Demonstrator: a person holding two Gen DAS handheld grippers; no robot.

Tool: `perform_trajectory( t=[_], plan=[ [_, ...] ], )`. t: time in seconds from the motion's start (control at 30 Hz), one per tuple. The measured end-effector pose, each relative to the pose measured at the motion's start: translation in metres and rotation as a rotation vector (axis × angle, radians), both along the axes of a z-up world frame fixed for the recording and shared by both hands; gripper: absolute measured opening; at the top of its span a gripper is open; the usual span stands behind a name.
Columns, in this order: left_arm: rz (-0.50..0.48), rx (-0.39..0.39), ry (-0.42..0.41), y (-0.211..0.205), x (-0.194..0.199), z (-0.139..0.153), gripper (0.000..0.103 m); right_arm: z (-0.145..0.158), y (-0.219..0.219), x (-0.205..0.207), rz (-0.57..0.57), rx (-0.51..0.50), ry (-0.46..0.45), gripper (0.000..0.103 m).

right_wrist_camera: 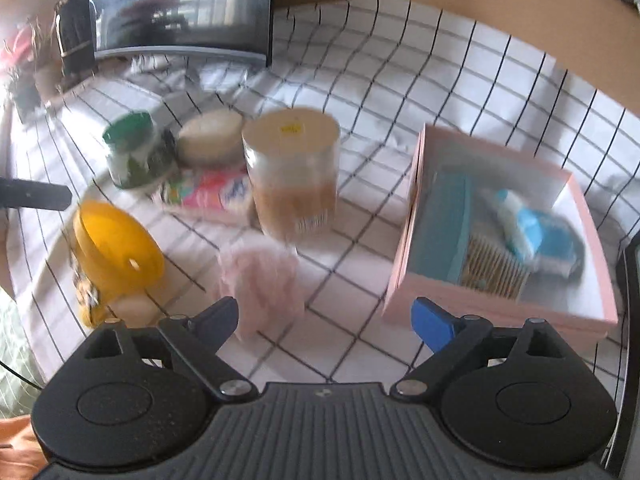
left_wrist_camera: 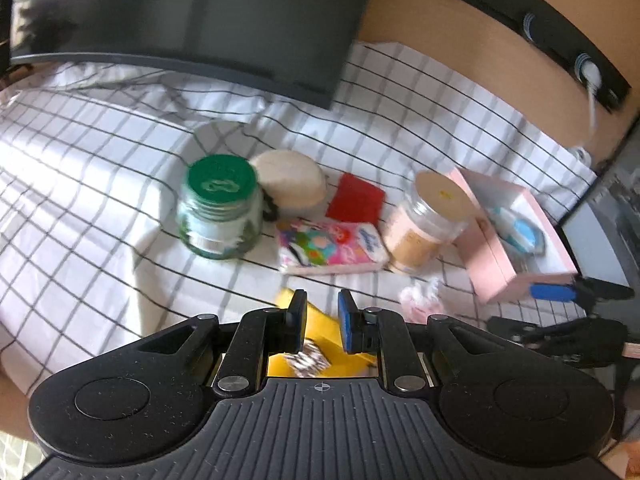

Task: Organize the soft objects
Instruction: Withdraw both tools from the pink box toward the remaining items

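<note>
Right gripper (right_wrist_camera: 324, 322): released, blue-padded fingers spread wide, nothing between them; it hangs just over the checked cloth, aimed between the puff and the pink box.
Pink fluffy puff (right_wrist_camera: 260, 280): task item, soft, loose on the cloth just left of the pink box and just ahead of the right gripper's left finger; judged the next pick, since the spread suits its bulk.
Shallow pink cardboard box (right_wrist_camera: 404, 240): landmark and likely collecting bin; lid off, already holding a teal comb-like item and a blue-and-white packet, both blurred.
Left gripper (left_wrist_camera: 319, 320): fingers narrowed around the yellow-lidded jar (left_wrist_camera: 320, 334), pads beside its lid; contact cannot be confirmed through blur. Judged to be steadying or shifting it away.
Yellow-lidded jar: far left of the pink box, near the cloth's front edge.
Clear jar with cream lid (right_wrist_camera: 292, 168): left of the pink box, behind the puff; rigid, probably not a target.
Colourful tissue pack (right_wrist_camera: 208, 194): left of that jar; soft, likely still to go in.
Green-lidded glass jar (right_wrist_camera: 136, 152): farther left of the box.
Checked cloth (right_wrist_camera: 400, 80): wrinkled; may snag a low approach.
</note>
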State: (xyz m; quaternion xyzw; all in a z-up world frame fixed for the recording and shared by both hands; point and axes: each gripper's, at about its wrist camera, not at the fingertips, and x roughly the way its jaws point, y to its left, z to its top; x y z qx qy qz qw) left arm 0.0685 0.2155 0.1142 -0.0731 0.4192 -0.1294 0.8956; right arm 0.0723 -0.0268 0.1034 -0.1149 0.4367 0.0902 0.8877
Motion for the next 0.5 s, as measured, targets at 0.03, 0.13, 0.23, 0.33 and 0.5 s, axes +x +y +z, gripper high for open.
perform_trajectory(
  t=[0.03,0.13,0.23,0.33,0.5],
  plan=[
    [-0.017,0.003,0.002,-0.005,-0.001,-0.001,0.018,-0.002,-0.001,0.0,0.0,0.001,0.001,0.094],
    [-0.062,0.006,-0.002,-0.02,-0.007,-0.005,0.018,-0.006,-0.002,-0.003,0.017,0.02,-0.005,0.094],
    [-0.09,0.013,-0.017,-0.03,-0.011,-0.008,0.018,-0.011,0.0,-0.002,0.035,0.018,0.001,0.094],
    [-0.124,0.042,-0.07,-0.035,-0.013,-0.002,0.018,-0.021,0.004,-0.001,0.046,0.018,0.027,0.094],
    [-0.146,0.139,-0.18,-0.028,0.007,0.024,0.019,-0.025,0.012,-0.004,0.077,0.021,0.037,0.094]
  ],
)
